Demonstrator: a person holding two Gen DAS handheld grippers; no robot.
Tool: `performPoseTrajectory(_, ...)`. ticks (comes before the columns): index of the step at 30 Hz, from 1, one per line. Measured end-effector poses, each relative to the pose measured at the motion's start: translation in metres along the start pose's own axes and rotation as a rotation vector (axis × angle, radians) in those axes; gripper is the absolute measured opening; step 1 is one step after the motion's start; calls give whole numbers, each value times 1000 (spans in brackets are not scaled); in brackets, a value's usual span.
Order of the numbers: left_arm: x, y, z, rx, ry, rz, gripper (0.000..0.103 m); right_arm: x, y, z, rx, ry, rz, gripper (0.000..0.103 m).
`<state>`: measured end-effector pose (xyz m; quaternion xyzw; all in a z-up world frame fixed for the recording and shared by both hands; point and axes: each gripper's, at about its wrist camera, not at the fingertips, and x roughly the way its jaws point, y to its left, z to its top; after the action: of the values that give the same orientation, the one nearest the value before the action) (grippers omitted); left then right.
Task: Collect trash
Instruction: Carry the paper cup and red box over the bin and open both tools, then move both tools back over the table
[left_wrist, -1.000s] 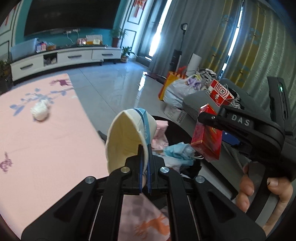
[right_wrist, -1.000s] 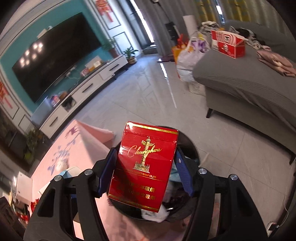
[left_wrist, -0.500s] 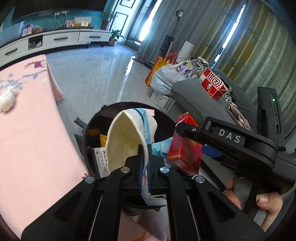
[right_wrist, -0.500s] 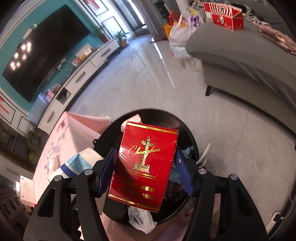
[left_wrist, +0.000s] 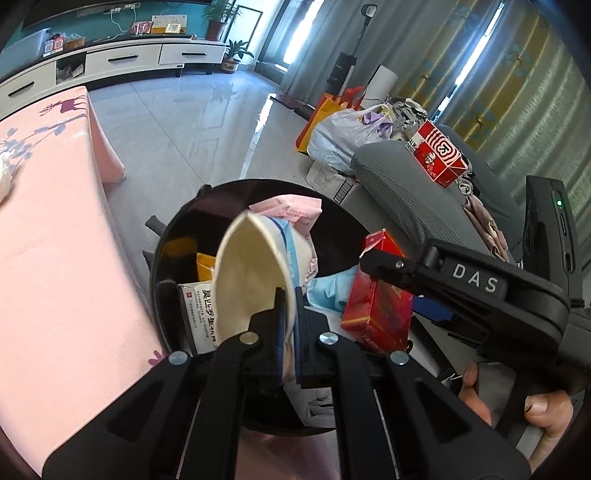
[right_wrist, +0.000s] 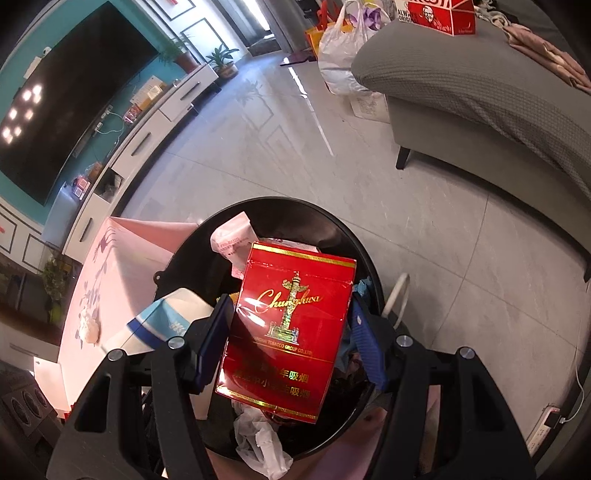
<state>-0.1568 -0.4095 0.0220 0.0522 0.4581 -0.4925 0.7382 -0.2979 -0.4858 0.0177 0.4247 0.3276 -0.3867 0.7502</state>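
Both grippers over the bin, as I read it from the wrist feeds.

Left gripper: jaws pressed nearly together, pinching the rim of a paper cup. Cup is squashed, cream inside, white with blue bands outside, its mouth tilted toward the camera. It hangs above the open black trash bin. The cup also shows at the left of the right wrist view.

Right gripper: jaws spread to the width of a red cigarette pack and clamped on its two narrow sides, blue pads against the pack. Gold lettering and a gold column on the face. The pack is upright over the bin's mouth, above the rubbish. The hand holding this gripper is seen at the lower right in the left view.

Bin contents: pink packet, white medicine box, yellow-orange wrapper, crumpled white tissue, something light blue.

Bin stands just beside the table with the pink tablecloth. Grey sofa well apart across the tiled floor.
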Motion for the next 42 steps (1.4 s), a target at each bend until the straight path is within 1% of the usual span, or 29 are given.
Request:
performPoseTrajectory(13, 3, -6, -2, 15, 15, 7, 5, 5, 5, 2, -15, 16, -17, 63)
performPoseTrajectory(14, 3, -6, -2, 12, 14, 6, 7, 4, 5, 2, -15, 17, -18, 63)
performPoseTrajectory(16, 0, -5, -2, 4, 3, 5, 12, 5, 5, 2, -16, 18, -23, 63)
performPoseTrajectory(18, -2, -4, -2, 5, 1, 3, 22, 5, 6, 2, -17, 20, -25, 63)
performPoseTrajectory(19, -4, -4, -1, 5, -2, 2, 24, 5, 6, 2, -17, 20, -24, 63)
performPoseTrajectory(21, -8, -3, -1, 4, -10, 0, 35, 5, 6, 2, -16, 19, -28, 64)
performPoseTrajectory(22, -11, -3, 0, 1, -15, -2, 38, 5, 7, 2, -16, 19, -30, 64)
performPoseTrajectory(24, -16, -3, 1, -2, -18, -5, 58, 5, 6, 2, -17, 19, -36, 64)
performPoseTrajectory(26, -24, -3, 3, 3, -33, -6, 65, 5, 7, 2, -17, 18, -40, 65)
performPoseTrajectory(28, -35, -4, 4, 13, -54, 0, 72, 3, 7, 2, -17, 11, -37, 69)
performPoseTrajectory(30, -44, -3, 6, 16, -71, -1, 80, 0, 8, 2, -16, 0, -30, 71)
performPoseTrajectory(37, -79, 13, 13, -17, -131, 9, 90, -10, 17, 0, -45, -39, -27, 78)
performPoseTrajectory(39, -93, 21, 14, -30, -157, 27, 94, -12, 20, -1, -55, -54, -30, 80)
performPoseTrajectory(42, -112, 33, 15, -42, -195, 67, 98, -18, 24, -3, -61, -83, -34, 82)
